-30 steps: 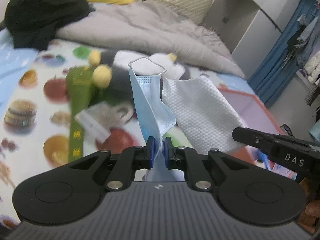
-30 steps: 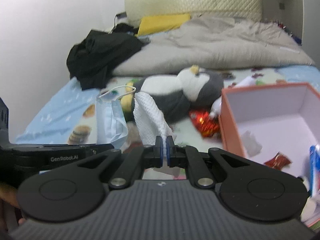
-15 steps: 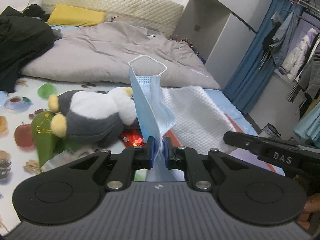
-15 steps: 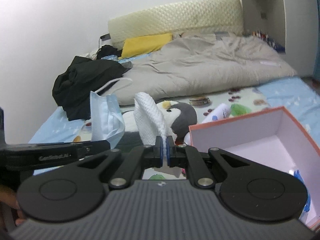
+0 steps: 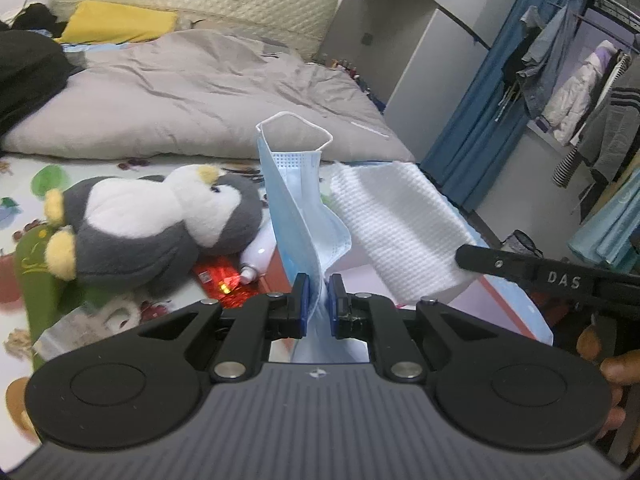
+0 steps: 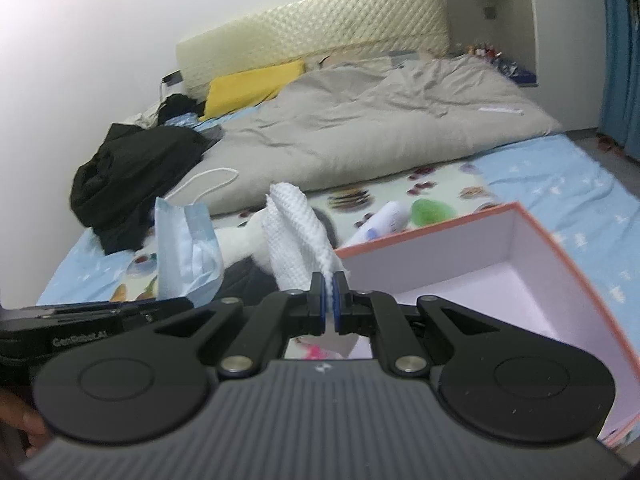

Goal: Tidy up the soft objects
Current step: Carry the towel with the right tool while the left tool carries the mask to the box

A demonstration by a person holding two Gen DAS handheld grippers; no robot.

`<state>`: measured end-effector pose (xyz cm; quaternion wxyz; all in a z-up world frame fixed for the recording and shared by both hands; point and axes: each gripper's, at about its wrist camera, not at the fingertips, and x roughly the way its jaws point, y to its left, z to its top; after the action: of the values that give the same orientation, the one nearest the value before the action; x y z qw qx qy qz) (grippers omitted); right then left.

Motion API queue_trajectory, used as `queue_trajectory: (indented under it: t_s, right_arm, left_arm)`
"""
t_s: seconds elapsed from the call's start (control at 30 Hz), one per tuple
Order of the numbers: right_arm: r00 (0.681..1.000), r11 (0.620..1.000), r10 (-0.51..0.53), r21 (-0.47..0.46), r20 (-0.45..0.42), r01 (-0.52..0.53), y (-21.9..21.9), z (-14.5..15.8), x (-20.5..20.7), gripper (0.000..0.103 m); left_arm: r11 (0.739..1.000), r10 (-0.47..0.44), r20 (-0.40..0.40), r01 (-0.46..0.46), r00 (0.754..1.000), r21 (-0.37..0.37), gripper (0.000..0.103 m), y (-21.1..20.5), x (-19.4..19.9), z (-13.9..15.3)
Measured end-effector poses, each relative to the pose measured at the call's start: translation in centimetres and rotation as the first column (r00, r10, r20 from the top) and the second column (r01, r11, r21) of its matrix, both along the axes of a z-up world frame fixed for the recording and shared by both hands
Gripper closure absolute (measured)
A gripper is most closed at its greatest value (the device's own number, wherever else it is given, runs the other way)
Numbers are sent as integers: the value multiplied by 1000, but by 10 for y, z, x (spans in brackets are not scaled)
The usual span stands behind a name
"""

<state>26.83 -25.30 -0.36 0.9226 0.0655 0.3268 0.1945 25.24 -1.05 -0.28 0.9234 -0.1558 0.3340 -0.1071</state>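
The face mask (image 5: 298,208) is being pinched near its lower edge by the left tongs (image 5: 318,304), standing upright with its ear loop at the top; being light and limp, it is probably best gripped at the pleated middle. The white cloth (image 6: 296,232), equally soft, is being pinched at one corner by the right tongs (image 6: 329,312), above the pink box (image 6: 520,264) on the bed (image 6: 560,184)
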Motion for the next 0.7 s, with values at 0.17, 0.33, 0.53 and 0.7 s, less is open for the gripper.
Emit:
queue_trajectory:
  t_s: [0.17, 0.33, 0.53, 0.7]
  right_arm:
    - [998, 998, -61, -8, 4, 61, -26, 4, 11, 96]
    - [995, 995, -97, -29, 3, 97, -46, 3, 21, 96]
    - [991, 990, -124, -78, -44, 120, -62, -18, 40, 96]
    - [984, 987, -134, -107, -119, 122, -76, -50, 52, 95]
  left_arm:
    - [999, -50, 2, 50, 999, -18, 91, -19, 26, 2]
    - [994, -106, 0, 106, 994, 2, 91, -49, 55, 3]
    - [986, -166, -88, 166, 982, -5, 91, -88, 101, -25]
    - [980, -196, -180, 198, 964, -6, 91, -113, 129, -59]
